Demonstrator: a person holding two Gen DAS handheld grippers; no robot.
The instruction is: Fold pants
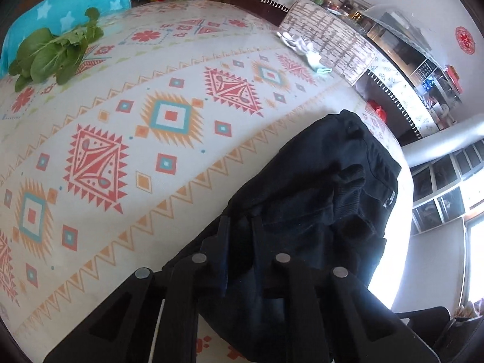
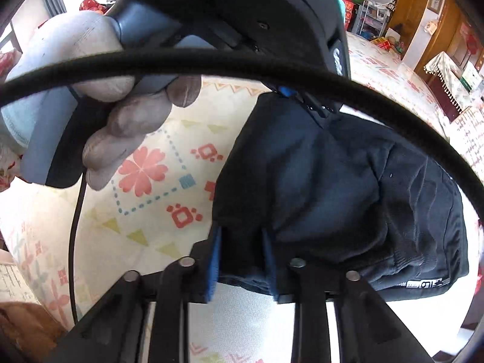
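Observation:
The dark navy pants (image 1: 317,199) hang bunched above the patterned tablecloth (image 1: 127,139), near the table's right edge. My left gripper (image 1: 240,227) is shut on a fold of the pants. In the right wrist view the pants (image 2: 326,187) fill the middle and right, waistband label low right. My right gripper (image 2: 242,236), with blue pads, is shut on another edge of the cloth. The other gripper (image 2: 305,103), held by a gloved hand (image 2: 127,127), grips the pants at the top.
A bunch of green leafy vegetables (image 1: 54,54) lies at the far left of the table. A pale cloth (image 1: 305,48) lies at the far right edge. A turquoise star-print chair (image 1: 69,9) stands behind. A black cable (image 2: 242,63) crosses the right wrist view.

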